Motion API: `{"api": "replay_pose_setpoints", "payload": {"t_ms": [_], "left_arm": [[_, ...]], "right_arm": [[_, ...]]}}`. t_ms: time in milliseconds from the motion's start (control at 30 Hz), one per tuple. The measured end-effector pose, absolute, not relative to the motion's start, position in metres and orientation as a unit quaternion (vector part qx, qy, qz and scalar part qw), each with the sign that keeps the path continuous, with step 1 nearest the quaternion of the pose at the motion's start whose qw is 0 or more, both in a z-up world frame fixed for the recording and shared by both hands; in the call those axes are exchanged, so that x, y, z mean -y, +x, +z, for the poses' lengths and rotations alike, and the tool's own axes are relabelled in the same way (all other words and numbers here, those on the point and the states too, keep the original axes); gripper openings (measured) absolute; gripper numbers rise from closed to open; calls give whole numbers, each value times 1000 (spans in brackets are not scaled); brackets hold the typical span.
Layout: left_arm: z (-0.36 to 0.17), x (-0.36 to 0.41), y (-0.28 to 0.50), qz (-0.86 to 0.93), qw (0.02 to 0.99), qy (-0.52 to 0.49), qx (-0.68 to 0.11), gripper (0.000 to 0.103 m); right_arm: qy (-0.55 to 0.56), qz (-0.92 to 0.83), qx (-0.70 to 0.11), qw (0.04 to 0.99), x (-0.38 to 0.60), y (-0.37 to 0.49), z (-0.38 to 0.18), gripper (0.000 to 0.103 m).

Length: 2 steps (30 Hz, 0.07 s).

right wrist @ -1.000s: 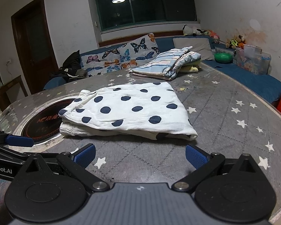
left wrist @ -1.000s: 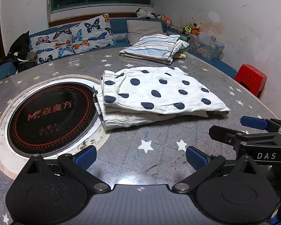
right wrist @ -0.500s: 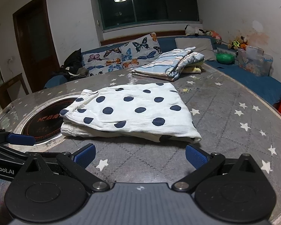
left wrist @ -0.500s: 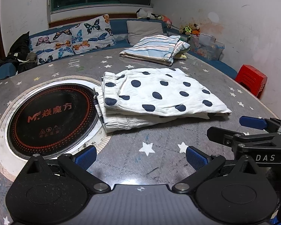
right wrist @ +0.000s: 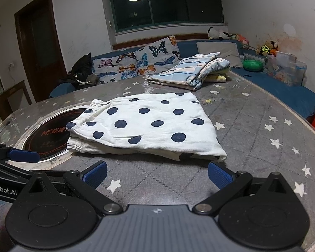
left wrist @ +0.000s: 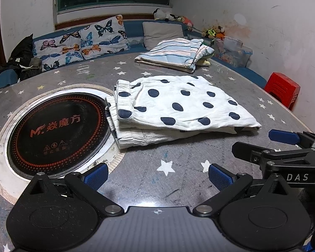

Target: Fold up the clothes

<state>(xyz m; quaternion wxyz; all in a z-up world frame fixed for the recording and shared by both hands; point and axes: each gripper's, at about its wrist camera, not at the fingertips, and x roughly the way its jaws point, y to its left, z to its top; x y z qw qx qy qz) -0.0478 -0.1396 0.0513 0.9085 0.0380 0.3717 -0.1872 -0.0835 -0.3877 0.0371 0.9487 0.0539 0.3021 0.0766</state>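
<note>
Tongs, left [left wrist: 157, 175] and right [right wrist: 156, 173], stayed wide open and empty as I eased closer; dotted shorts [left wrist: 178, 107] lay folded.

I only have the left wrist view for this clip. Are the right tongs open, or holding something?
Observer: Open. The right wrist view shows both pads of the right tongs spread with nothing between them, short of the polka-dot garment.
Operator: Anything on the bench next to the plastic box?
Observer: A green bowl, right beside it.
Operator: And past the butterfly cushions, on the far side from the box?
Observer: A dark wooden door.
</note>
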Motion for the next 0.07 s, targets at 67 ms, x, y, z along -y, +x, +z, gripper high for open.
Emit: {"api": "replay_pose_setpoints", "payload": {"t_ms": [67], "left_arm": [[51,140,-48,-189,908,38,-372,103]], "right_arm": [[54,77,-303,948,387,-83,37,103]]}}
